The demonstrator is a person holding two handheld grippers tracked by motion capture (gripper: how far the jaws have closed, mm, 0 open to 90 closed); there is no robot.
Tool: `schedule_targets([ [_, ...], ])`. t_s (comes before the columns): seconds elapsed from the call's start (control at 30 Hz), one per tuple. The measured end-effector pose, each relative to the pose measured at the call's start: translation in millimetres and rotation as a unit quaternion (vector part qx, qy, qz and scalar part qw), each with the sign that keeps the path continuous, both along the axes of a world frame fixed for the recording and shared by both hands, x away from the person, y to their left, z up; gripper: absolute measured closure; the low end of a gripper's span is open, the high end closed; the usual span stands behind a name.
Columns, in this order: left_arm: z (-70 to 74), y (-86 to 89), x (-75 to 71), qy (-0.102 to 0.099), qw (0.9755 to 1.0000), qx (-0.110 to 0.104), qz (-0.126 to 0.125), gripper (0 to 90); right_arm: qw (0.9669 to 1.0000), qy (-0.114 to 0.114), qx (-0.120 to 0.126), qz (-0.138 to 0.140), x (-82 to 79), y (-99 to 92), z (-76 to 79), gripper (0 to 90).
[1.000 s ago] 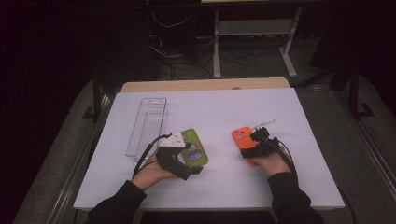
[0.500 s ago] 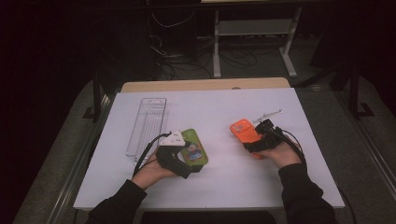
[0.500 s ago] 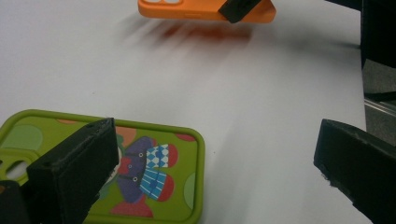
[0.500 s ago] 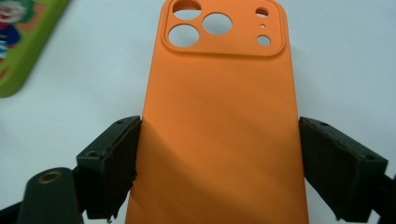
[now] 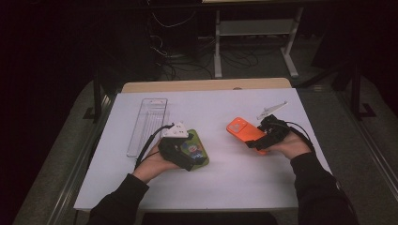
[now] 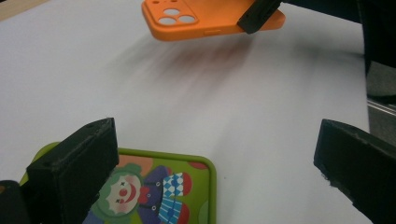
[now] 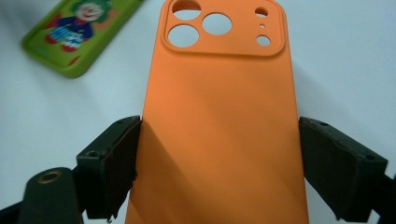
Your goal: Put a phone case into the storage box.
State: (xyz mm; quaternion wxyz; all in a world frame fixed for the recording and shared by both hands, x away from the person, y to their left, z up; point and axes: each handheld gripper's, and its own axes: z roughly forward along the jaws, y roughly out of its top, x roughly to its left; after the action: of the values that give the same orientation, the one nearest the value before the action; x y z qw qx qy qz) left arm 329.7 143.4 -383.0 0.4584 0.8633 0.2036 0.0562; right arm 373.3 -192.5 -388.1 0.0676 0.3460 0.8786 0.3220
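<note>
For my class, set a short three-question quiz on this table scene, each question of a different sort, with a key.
1. True or false: the right tongs grip the orange phone case by its two long edges.
2. Which case lies flat under the open left tongs? A) orange B) green clown case C) clear tray
3. Fill in: the orange case's camera end points ____ from the right hand.

Key: 1 true; 2 B; 3 away.

- White table top [image 5: 225,187], lit, on a wooden board [image 5: 206,85] showing at its far edge.
- Grey floor [image 5: 56,159] either side.
- Beyond: dark room, loose cables [image 5: 187,61], white metal shelf frame [image 5: 256,28].
</note>
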Motion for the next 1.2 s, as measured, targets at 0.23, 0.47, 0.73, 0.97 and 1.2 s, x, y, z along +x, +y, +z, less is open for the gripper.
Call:
schedule_targets([
  [0.23, 8.0, -0.6, 9.4, -0.005, 1.0, -0.004, 0.002, 0.0, 0.998, -0.003, 0.005, 0.063, -1.9, 8.4, 6.2, 15.1],
  [0.47, 11.0, -4.1, 20.7, -0.002, 0.9999, -0.004, -0.013, 0.0, 0.9889, -0.026, -0.031, 0.143, 0.2, 19.0, 13.0, 15.1],
  [0.73, 11.6, -2.8, 26.2, -0.01, 0.9989, 0.002, -0.045, 0.0, 0.9824, -0.024, -0.022, 0.184, 3.9, 32.2, 15.2, 15.1],
  [0.97, 10.4, 0.5, 23.6, -0.017, 0.9968, 0.023, -0.075, 0.0, 0.9775, -0.026, -0.027, 0.207, -4.8, 45.6, 14.8, 15.1],
  [1.2, 8.1, -2.7, 17.6, -0.012, 0.9946, 0.024, -0.1, 0.0, 0.9697, -0.026, -0.034, 0.241, -17.6, 60.7, 14.0, 15.0],
])
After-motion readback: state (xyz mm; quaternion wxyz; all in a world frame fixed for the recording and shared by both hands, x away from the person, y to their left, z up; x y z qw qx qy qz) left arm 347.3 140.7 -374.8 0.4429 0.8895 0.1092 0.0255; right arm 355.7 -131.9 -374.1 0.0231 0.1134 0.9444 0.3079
